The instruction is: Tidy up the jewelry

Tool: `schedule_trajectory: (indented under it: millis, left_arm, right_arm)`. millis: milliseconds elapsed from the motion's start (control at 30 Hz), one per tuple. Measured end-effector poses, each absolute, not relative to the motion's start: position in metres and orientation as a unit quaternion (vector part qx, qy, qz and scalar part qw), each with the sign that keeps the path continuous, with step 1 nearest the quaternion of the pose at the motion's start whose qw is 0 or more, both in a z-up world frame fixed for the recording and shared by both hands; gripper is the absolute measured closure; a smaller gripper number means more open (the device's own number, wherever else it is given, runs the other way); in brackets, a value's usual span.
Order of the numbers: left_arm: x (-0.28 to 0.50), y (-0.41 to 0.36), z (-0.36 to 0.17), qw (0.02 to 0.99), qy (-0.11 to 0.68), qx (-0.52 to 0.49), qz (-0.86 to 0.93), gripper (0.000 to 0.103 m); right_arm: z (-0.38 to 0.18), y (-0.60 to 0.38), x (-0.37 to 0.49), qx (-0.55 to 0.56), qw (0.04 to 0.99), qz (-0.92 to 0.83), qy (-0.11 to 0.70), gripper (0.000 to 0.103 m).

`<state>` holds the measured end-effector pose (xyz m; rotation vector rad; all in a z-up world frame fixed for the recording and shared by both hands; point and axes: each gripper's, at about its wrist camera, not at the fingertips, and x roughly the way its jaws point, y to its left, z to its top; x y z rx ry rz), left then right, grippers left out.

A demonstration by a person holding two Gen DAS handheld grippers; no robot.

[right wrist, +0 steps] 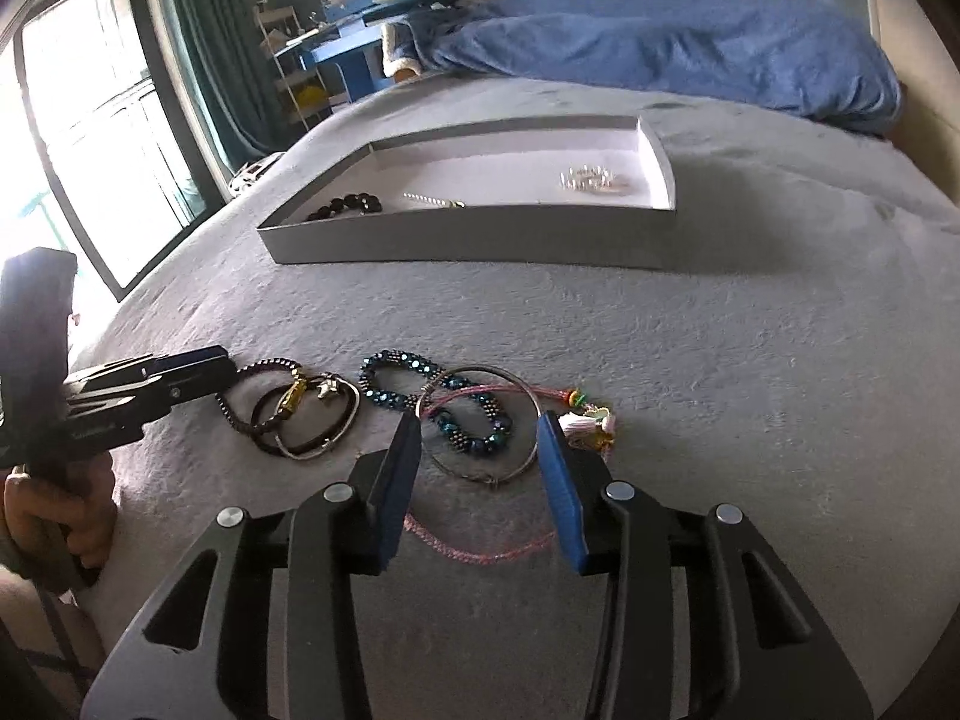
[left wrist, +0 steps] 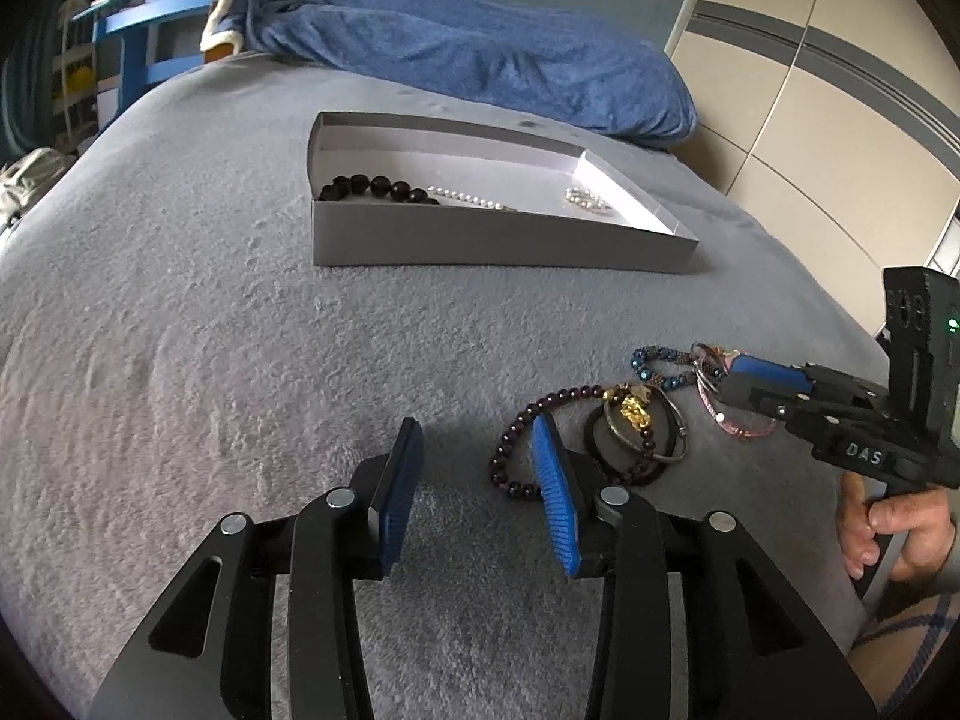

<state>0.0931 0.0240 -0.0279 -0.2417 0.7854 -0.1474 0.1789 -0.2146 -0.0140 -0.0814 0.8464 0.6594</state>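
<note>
A shallow grey box (left wrist: 480, 243) (right wrist: 468, 237) lies on the bed and holds a black bead bracelet (left wrist: 375, 187) (right wrist: 345, 207), a pearl strand (left wrist: 465, 198) and a small silver piece (left wrist: 585, 198) (right wrist: 591, 179). Loose bracelets lie nearer: a dark red bead bracelet (left wrist: 510, 438) (right wrist: 264, 369), a gold-charm bangle (left wrist: 633, 408) (right wrist: 297, 399), a blue bead bracelet (left wrist: 651, 363) (right wrist: 432, 390), a silver bangle (right wrist: 480, 420) and a pink cord (left wrist: 735, 423) (right wrist: 480, 546). My left gripper (left wrist: 477, 441) (right wrist: 225, 369) is open beside the red beads. My right gripper (right wrist: 480, 438) (left wrist: 729, 375) is open around the silver bangle.
A grey blanket (left wrist: 180, 330) covers the bed. A blue blanket (left wrist: 480, 54) (right wrist: 660, 36) lies bunched behind the box. A blue desk (left wrist: 144, 30) and shelves stand at the far left, a window (right wrist: 90, 120) beside them, wardrobe doors (left wrist: 840, 90) at right.
</note>
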Motion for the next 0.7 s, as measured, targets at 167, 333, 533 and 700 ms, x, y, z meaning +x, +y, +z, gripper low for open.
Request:
schedule_trajectory:
  millis: [167,333,533,700]
  left_arm:
    - [0.094,0.021,-0.028,0.914,0.382,-0.112,-0.075,0.057]
    - [0.095,0.020,-0.029,0.913,0.384,-0.111,-0.080,0.057]
    - [0.098,0.015,-0.031,0.910,0.392,-0.103,-0.086,0.057]
    - [0.098,0.009,-0.032,0.910,0.399,-0.084,-0.080,0.058]
  right_arm:
    - [-0.016,-0.215,0.183,-0.032,0.856,0.312,0.411,0.052]
    - [-0.018,-0.208,0.185,-0.043,0.854,0.311,0.414,0.051]
    - [-0.019,-0.209,0.184,-0.040,0.857,0.312,0.409,0.054]
    - [-0.013,-0.213,0.175,-0.036,0.867,0.317,0.384,0.054]
